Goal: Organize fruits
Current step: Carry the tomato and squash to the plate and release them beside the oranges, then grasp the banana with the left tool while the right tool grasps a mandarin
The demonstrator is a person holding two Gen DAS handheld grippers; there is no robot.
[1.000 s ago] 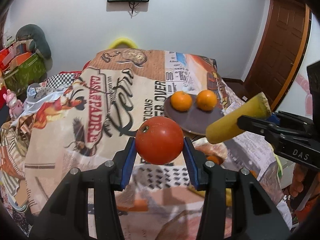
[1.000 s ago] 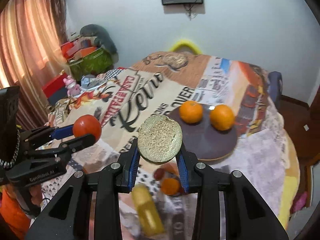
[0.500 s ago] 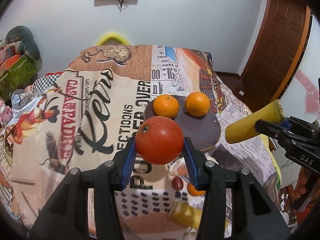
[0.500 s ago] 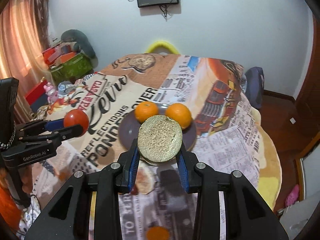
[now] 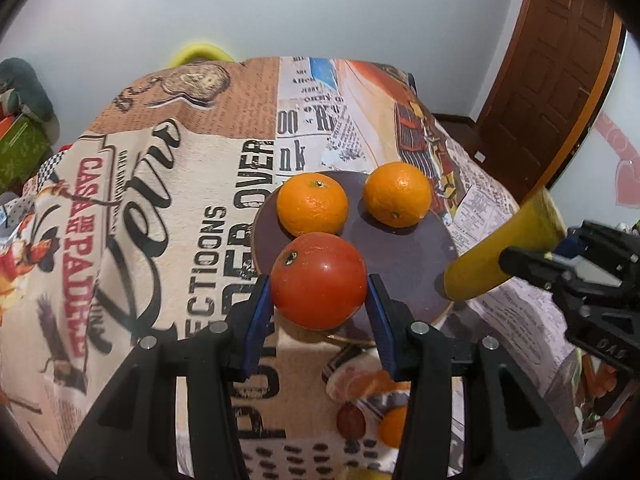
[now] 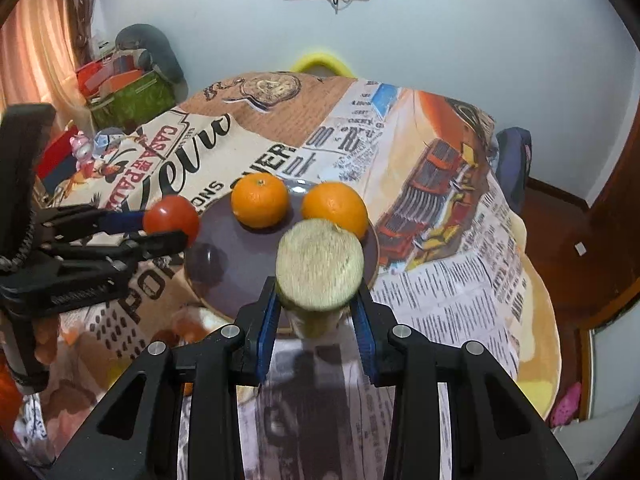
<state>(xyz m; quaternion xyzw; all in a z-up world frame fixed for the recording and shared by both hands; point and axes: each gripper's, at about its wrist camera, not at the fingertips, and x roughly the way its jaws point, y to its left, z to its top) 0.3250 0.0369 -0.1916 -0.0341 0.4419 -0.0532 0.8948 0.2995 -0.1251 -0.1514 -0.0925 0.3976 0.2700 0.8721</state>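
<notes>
two oranges (image 5: 313, 203) (image 5: 397, 194) sit on one dark plate (image 5: 404, 256) at frame centre. left gripper (image 5: 319, 298) pinches one tomato (image 5: 319, 281) over its near edge; right gripper (image 6: 319, 305) pinches one yellow cut fruit (image 6: 319, 264).

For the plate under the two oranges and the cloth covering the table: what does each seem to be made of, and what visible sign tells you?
Plate: probably glazed ceramic or melamine; smooth dark purple face with a soft sheen and a paler rim.
Cloth: printed fabric, matte; it creases and drapes over the table edge.

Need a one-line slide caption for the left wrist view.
Left claw grips a red tomato over the dark plate holding two oranges; the right claw brings a yellow cut fruit alongside.
</notes>
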